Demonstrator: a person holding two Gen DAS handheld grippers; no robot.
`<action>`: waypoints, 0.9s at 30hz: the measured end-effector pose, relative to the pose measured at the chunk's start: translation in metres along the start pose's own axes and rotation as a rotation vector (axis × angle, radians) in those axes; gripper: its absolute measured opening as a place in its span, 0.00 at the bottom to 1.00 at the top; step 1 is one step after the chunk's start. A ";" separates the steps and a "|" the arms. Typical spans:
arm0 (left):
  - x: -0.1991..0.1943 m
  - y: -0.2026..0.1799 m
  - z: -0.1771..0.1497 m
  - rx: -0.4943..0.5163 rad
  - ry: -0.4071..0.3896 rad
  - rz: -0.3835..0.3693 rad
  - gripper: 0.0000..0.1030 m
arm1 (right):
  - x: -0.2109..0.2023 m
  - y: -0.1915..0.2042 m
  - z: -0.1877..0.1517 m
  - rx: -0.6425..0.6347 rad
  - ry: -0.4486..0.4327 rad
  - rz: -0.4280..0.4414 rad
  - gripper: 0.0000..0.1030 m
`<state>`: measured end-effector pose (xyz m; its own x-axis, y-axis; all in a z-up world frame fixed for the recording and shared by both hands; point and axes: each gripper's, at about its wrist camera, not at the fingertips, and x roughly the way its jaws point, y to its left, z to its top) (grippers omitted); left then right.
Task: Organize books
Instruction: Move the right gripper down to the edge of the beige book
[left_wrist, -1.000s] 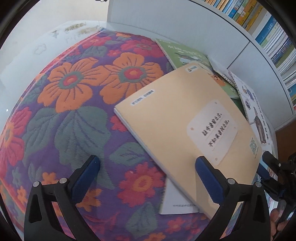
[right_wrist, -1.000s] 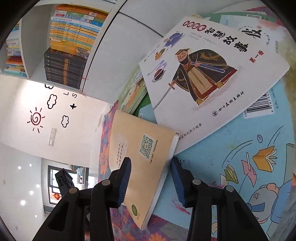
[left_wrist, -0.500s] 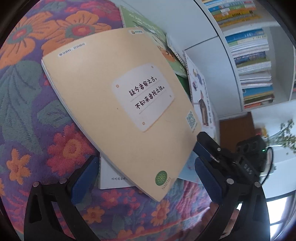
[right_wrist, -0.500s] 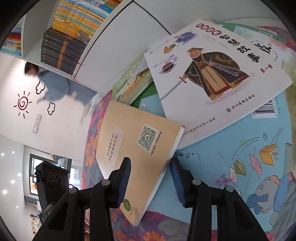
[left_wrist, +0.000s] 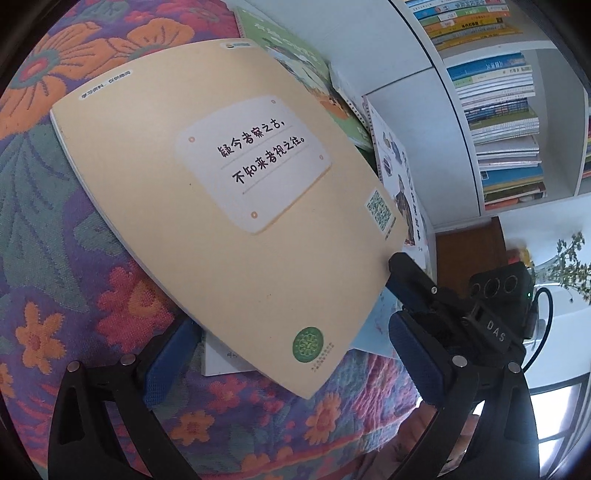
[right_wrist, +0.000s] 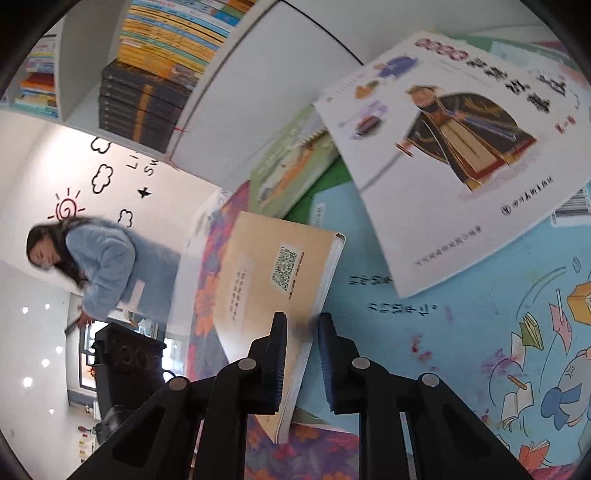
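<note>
The right gripper (right_wrist: 301, 354) is closing its jaws over the page edge of the tan book (left_wrist: 221, 206), which lies tilted on the floral cloth (left_wrist: 74, 229) atop other books. The left gripper (left_wrist: 291, 365) hangs spread wide at the book's near corner, touching nothing, with the bookshelf (left_wrist: 506, 122) beyond.
</note>
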<state>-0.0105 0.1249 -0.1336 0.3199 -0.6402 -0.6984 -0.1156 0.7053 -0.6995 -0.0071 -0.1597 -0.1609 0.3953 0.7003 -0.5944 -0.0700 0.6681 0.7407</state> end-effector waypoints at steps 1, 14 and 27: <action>0.000 0.000 -0.001 0.003 -0.001 0.005 0.99 | 0.000 -0.001 0.000 0.006 -0.002 0.002 0.17; -0.029 0.012 0.006 -0.006 -0.069 0.208 0.99 | -0.008 -0.003 0.000 0.032 -0.050 -0.020 0.03; -0.061 0.019 0.010 0.041 -0.194 0.378 0.94 | -0.009 -0.021 0.003 0.072 0.007 -0.106 0.17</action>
<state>-0.0230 0.1800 -0.1033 0.4337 -0.2683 -0.8602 -0.2222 0.8933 -0.3907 -0.0067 -0.1808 -0.1705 0.3909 0.6285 -0.6724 0.0378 0.7190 0.6940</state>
